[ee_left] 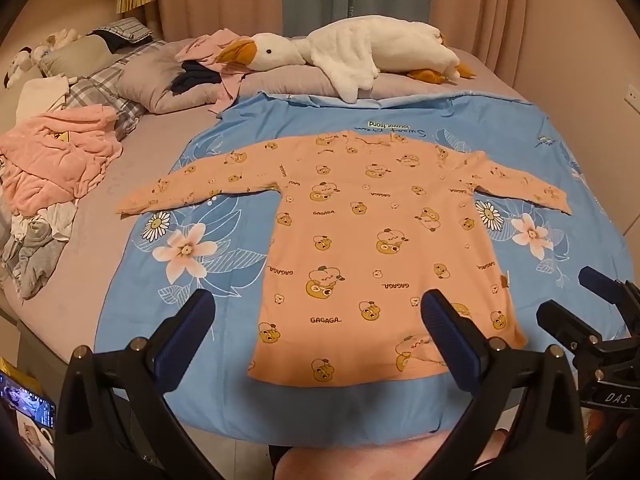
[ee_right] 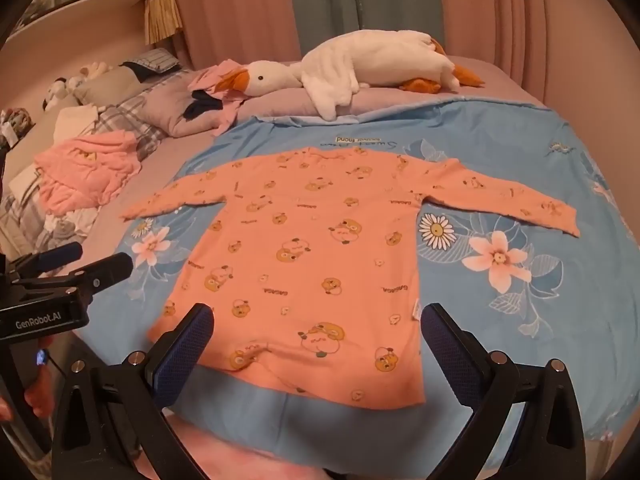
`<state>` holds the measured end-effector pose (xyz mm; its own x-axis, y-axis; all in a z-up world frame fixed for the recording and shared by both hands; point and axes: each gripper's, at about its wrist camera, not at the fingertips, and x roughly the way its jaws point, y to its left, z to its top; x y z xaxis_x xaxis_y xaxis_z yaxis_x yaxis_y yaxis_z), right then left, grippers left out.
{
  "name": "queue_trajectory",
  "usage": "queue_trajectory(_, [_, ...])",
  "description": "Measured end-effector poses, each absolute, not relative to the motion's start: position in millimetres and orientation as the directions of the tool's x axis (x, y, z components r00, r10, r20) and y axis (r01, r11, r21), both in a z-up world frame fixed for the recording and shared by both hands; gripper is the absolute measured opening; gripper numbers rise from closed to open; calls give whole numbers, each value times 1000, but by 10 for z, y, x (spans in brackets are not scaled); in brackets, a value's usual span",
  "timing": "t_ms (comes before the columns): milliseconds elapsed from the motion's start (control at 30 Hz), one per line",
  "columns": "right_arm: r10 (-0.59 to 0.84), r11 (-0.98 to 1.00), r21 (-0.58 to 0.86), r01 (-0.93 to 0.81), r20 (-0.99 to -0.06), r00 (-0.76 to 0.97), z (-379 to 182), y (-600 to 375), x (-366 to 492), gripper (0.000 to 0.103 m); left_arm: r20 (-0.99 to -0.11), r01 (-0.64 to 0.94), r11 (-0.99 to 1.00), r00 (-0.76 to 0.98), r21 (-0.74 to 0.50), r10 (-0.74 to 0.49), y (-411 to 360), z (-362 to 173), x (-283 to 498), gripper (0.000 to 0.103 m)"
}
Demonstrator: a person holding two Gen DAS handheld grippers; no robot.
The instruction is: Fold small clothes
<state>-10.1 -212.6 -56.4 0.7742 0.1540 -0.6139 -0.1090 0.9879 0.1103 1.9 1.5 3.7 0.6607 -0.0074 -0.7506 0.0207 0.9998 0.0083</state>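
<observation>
while the orange shirt (ee_left: 360, 248) lies flat on the blue sheet (ee_left: 560, 168), sleeves out, no fold is started; your left tool (ee_left: 318, 332) and right tool (ee_right: 318, 336) hover spread and empty. next, pinch a sleeve and carry it inward.

At frame centre, the shirt (ee_left: 376, 248) is peach-orange with yellow-brown cartoon ducks and dark lettering. The cover (ee_left: 192, 280) beneath is sky blue with white-pink flowers. Upper centre, the plush goose (ee_left: 360, 52) is white, orange-billed.
</observation>
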Motion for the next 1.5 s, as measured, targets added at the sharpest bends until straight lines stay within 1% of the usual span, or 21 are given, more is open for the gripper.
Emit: queue_trajectory(1500, [155, 988, 119, -103, -614, 774, -585, -2105, -146, 102, -744, 64, 998, 667, 12, -34, -98, 36, 7, 103])
